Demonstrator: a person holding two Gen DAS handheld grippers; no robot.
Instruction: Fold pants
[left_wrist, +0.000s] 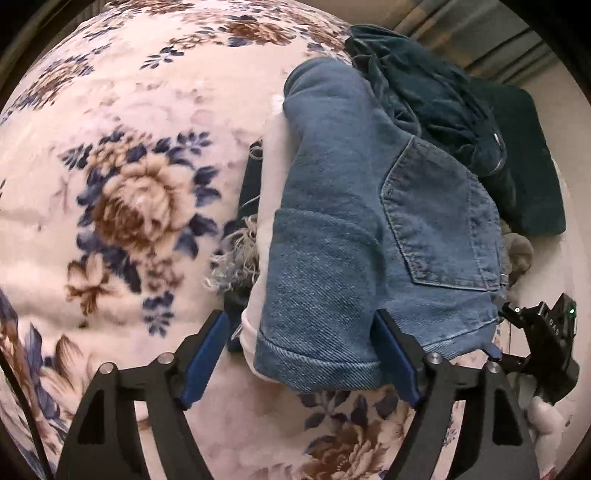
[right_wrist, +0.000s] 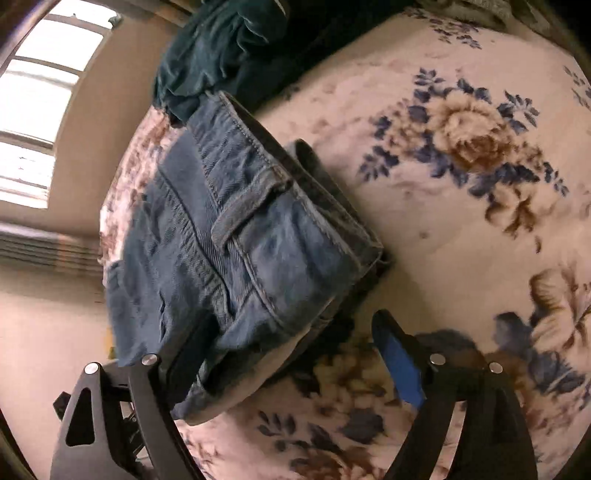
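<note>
Left wrist view: the left tongs are spread wide, with the hem of the folded blue pants between them, not pinched. The right tongs are spread wide too, around the waistband end. One pair of pants lies on the flowered blanket, beside one dark green cloth.

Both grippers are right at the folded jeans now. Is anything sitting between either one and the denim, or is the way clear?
Nothing visible blocks either. The left gripper stands open around the hem end of the folded jeans, and the right gripper stands open at the waistband end. The dark green garment lies beyond the jeans, touching their far edge, not between.
</note>
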